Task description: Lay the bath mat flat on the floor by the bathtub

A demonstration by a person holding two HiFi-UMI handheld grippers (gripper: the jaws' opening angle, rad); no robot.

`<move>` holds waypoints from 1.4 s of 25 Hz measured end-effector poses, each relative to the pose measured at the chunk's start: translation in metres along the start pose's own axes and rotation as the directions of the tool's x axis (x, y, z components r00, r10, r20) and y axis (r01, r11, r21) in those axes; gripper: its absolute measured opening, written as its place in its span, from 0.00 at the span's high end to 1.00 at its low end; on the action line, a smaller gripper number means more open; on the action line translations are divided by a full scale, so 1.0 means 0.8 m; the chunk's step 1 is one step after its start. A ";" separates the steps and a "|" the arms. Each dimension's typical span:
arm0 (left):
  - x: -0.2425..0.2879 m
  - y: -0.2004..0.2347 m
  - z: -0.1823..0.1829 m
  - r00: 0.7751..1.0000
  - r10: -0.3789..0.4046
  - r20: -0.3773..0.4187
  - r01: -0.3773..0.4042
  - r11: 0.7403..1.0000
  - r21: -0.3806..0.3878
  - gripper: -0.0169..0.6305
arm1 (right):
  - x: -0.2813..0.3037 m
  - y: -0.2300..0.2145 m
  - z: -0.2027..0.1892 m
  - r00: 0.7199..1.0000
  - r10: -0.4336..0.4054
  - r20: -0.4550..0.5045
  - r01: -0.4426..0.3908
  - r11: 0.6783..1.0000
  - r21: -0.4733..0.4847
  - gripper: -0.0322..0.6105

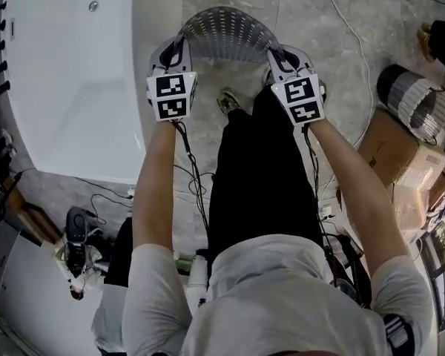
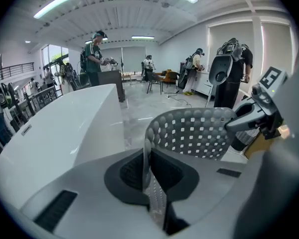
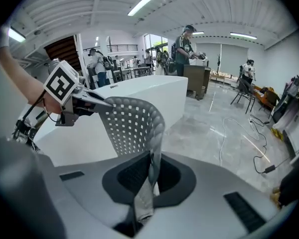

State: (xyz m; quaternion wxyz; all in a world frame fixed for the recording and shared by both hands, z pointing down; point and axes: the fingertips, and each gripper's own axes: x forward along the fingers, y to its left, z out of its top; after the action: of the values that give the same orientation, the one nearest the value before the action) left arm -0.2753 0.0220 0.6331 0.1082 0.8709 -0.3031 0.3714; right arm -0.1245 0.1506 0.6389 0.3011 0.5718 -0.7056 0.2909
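Observation:
The grey perforated bath mat (image 1: pixel 226 33) hangs arched in the air between both grippers, above the marble floor beside the white bathtub (image 1: pixel 74 73). My left gripper (image 1: pixel 176 50) is shut on the mat's left edge; in the left gripper view the mat (image 2: pixel 194 131) runs out from between the jaws, where the gripper (image 2: pixel 148 176) clamps it. On the opposite edge my right gripper (image 1: pixel 278 56) is also shut. In the right gripper view the mat (image 3: pixel 132 126) curves up and left from that gripper (image 3: pixel 152 176). Its holes show white against the grey.
Cardboard boxes (image 1: pixel 400 162) and a round grey basket (image 1: pixel 415 99) stand on the right. Cables (image 1: pixel 341 21) trail over the floor. A dark device (image 1: pixel 78 236) sits at lower left. The person's shoe (image 1: pixel 228 101) is under the mat. Other people stand far off (image 2: pixel 94 54).

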 end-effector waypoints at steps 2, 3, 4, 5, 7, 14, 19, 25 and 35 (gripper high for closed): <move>0.024 0.007 0.002 1.000 0.014 0.011 -0.013 0.999 -0.031 0.94 | 0.023 -0.021 0.005 1.000 -0.005 0.003 0.005 1.000 0.002 0.92; 0.035 0.012 0.001 1.000 0.024 0.010 -0.024 0.998 -0.062 0.94 | 0.034 -0.029 0.008 1.000 -0.005 0.004 0.005 1.000 0.004 0.92; 0.046 0.018 -0.001 0.999 0.035 0.003 -0.035 0.995 -0.091 0.94 | 0.044 -0.035 0.010 1.000 -0.003 0.003 0.003 1.000 0.002 0.92; 0.055 0.023 -0.003 0.999 0.044 -0.005 -0.044 0.993 -0.112 0.94 | 0.053 -0.039 0.013 1.000 0.001 0.002 -0.001 1.000 -0.003 0.92; 0.069 0.031 -0.001 0.999 0.051 -0.011 -0.052 0.990 -0.134 0.94 | 0.068 -0.047 0.018 1.000 0.010 0.001 -0.010 1.000 -0.019 0.92; 0.109 0.051 0.039 0.996 0.088 -0.011 -0.088 0.992 -0.093 0.94 | 0.093 -0.090 0.042 0.999 0.038 0.008 -0.038 0.998 -0.041 0.92; 0.136 0.035 0.066 0.998 0.054 0.014 -0.054 0.998 -0.027 0.94 | 0.101 -0.127 0.045 1.000 0.008 0.007 -0.007 0.999 -0.046 0.92; 0.162 0.032 0.076 0.998 0.060 0.036 -0.057 0.994 -0.089 0.94 | 0.118 -0.161 0.052 1.000 -0.012 0.016 0.013 0.998 -0.069 0.92; 0.189 0.040 0.107 0.999 0.028 0.039 -0.025 0.997 -0.077 0.94 | 0.139 -0.195 0.077 0.999 -0.049 0.020 0.050 0.998 -0.045 0.92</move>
State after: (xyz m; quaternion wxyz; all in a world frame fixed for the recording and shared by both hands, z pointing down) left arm -0.1630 -0.1063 0.6797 0.1304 0.8693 -0.3308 0.3433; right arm 0.0050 0.0059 0.6936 0.3145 0.5848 -0.7003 0.2621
